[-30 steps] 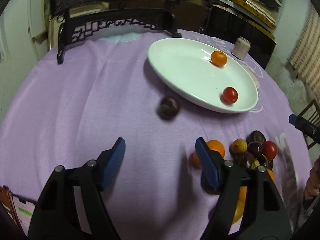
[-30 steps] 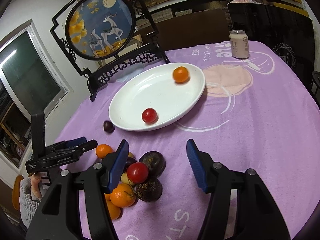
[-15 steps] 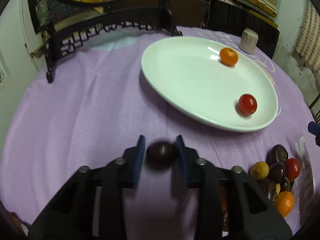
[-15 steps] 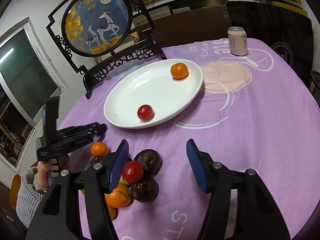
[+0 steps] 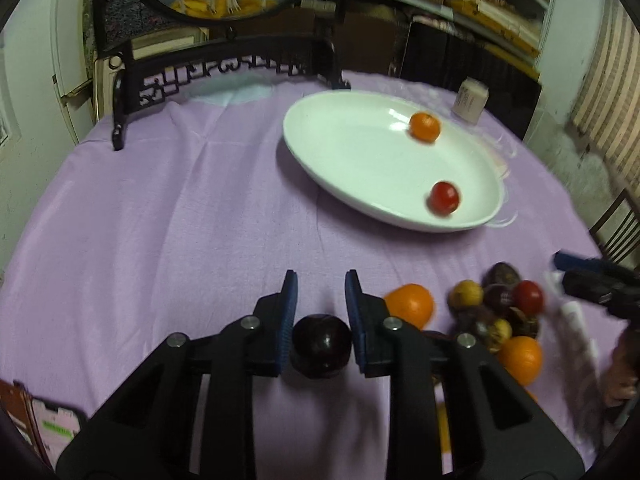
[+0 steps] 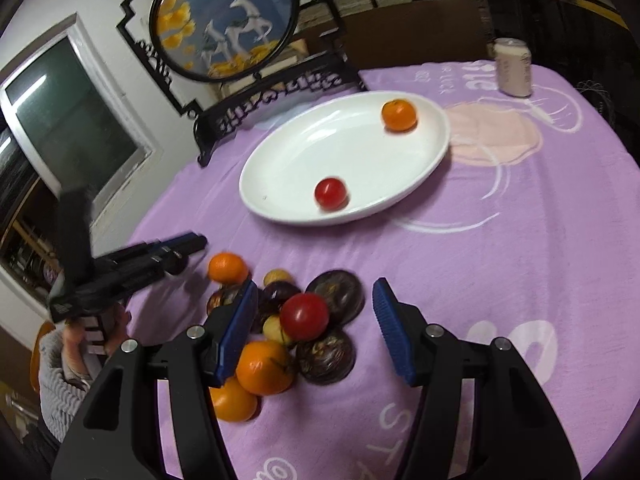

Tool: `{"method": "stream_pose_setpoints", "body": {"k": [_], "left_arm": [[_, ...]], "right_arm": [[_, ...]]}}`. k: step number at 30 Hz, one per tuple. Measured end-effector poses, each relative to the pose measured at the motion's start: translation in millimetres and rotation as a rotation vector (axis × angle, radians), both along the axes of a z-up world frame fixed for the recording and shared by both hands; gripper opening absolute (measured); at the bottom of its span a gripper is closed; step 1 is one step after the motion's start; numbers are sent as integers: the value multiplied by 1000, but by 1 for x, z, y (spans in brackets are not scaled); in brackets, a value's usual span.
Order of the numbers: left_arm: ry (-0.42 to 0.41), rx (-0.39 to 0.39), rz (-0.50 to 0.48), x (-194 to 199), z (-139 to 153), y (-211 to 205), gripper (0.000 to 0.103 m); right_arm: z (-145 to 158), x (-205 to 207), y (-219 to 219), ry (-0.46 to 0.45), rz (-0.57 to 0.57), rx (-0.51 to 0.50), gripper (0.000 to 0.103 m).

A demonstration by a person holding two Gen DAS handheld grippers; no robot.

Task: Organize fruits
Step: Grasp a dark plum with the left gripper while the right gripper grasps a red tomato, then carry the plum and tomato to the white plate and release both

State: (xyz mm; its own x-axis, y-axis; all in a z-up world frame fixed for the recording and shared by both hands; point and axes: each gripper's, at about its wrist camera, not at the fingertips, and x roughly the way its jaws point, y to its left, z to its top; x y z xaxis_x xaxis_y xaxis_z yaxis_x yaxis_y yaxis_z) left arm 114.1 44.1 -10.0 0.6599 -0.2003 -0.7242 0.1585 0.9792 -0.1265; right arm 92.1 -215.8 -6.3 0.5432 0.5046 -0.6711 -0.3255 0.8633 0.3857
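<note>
Right, my left gripper has its jaws clamped on a dark plum, pinched between the blue pads, deep behind the tips. It sits low over the counter, which is covered in purple cloth. I cannot tell whether the plum touches the cloth.

Just right of that gripper is the pile: oranges, a red tomato on top, dark passion fruits and small yellow ones, all bunched together and touching. The nearest orange lies just beside the left gripper's right finger, so it's a tight squeeze on that side.

My right gripper hangs over the pile with jaws spread wide, holding nothing. Its left pad is right against the heap, the tomato showing between the fingers.

Further back is the white plate, well apart from the pile. On it are one orange near the far rim and one red tomato near the near rim, apart from each other.

Behind the plate stands a black carved stand with a round deer picture, and a can sits off at the far right of the cloth. Between the left gripper and the plate there's only bare cloth. A phone shows at the lower left edge in the left view.
</note>
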Motion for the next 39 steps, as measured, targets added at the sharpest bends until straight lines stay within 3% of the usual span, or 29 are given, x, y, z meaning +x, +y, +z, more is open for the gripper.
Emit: {"method": "stream_pose_setpoints", "body": {"k": [6, 13, 25, 31, 36, 39], "left_arm": [[13, -13, -29, -12, -2, -3, 25], [40, -10, -53, -9, -8, -7, 25], [35, -1, -76, -10, -8, -15, 25], [29, 9, -79, -12, -8, -18, 25], [31, 8, -81, -12, -8, -17, 25], [31, 5, -87, -13, -8, -18, 25]], "right_arm": [[-16, -2, 14, 40, 31, -68, 59], [-22, -8, 25, 8, 50, -123, 33], [0, -5, -3, -34, -6, -28, 27], [-16, 1, 6, 44, 47, -65, 27], [-10, 2, -17, 33, -11, -47, 27], [-2, 5, -49, 2, -111, -65, 27]]}}
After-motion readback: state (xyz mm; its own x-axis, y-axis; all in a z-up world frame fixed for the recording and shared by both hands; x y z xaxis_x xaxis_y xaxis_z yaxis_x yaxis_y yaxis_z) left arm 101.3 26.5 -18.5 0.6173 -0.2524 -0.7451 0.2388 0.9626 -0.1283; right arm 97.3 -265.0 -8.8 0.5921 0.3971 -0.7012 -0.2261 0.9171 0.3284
